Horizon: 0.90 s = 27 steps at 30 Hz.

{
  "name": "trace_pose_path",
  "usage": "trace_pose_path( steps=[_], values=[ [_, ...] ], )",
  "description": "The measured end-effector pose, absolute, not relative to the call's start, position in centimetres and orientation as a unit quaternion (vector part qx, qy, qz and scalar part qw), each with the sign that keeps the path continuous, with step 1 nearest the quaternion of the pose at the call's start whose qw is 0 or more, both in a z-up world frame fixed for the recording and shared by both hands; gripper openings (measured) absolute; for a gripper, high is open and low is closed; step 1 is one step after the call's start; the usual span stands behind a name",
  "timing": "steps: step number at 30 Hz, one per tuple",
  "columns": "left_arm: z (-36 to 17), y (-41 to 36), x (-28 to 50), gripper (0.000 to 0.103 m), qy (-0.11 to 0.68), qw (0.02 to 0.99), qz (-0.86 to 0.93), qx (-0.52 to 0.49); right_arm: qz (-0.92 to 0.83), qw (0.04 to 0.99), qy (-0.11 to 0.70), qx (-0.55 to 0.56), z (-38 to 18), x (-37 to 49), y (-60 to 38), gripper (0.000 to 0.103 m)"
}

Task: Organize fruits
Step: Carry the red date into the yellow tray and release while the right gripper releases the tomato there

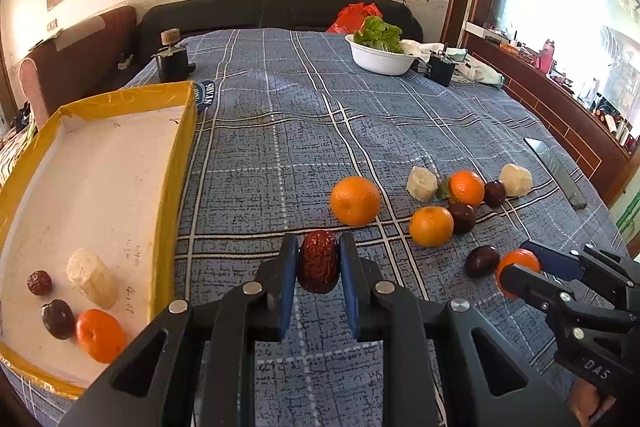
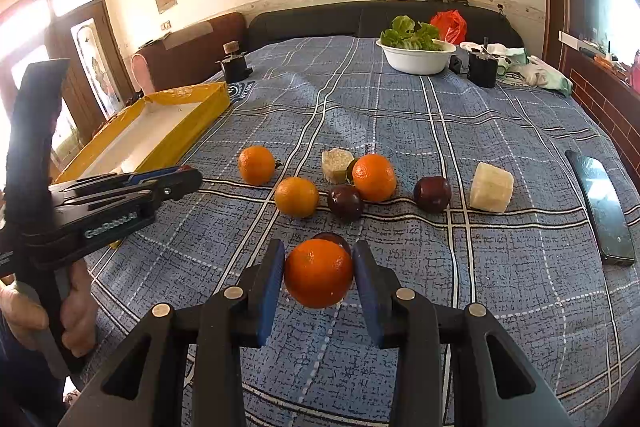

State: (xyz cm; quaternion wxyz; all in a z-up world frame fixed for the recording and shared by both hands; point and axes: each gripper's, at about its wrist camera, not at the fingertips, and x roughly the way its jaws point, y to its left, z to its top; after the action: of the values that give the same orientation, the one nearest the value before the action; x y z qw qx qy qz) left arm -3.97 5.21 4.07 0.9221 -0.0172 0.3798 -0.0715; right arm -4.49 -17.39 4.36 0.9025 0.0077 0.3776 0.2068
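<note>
Your left hand-held gripper [image 1: 319, 261] is clamped on a red date [image 1: 319, 261], held just above the bed [image 1: 280, 131]; it looks light, wrinkled and a little soft, so grip it gently across the waist, as you do; its long axis runs up and away between the pads. Your right hand-held gripper [image 2: 319, 273] grips an orange [image 2: 319, 273] by its sides (round, firm, smooth-skinned, so likely to roll); it has no long axis to mind; the yellow tray [image 1: 182, 155] lies to the left, already holding some fruit.
</note>
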Motion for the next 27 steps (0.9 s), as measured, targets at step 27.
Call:
trace_pose_path(
  steps=[27],
  values=[
    [6.0, 25.8, -8.9, 0.020, 0.354, 0.917, 0.113, -0.142, 0.408, 0.820, 0.401, 0.024, 9.0, -3.8, -0.7, 0.039]
  ],
)
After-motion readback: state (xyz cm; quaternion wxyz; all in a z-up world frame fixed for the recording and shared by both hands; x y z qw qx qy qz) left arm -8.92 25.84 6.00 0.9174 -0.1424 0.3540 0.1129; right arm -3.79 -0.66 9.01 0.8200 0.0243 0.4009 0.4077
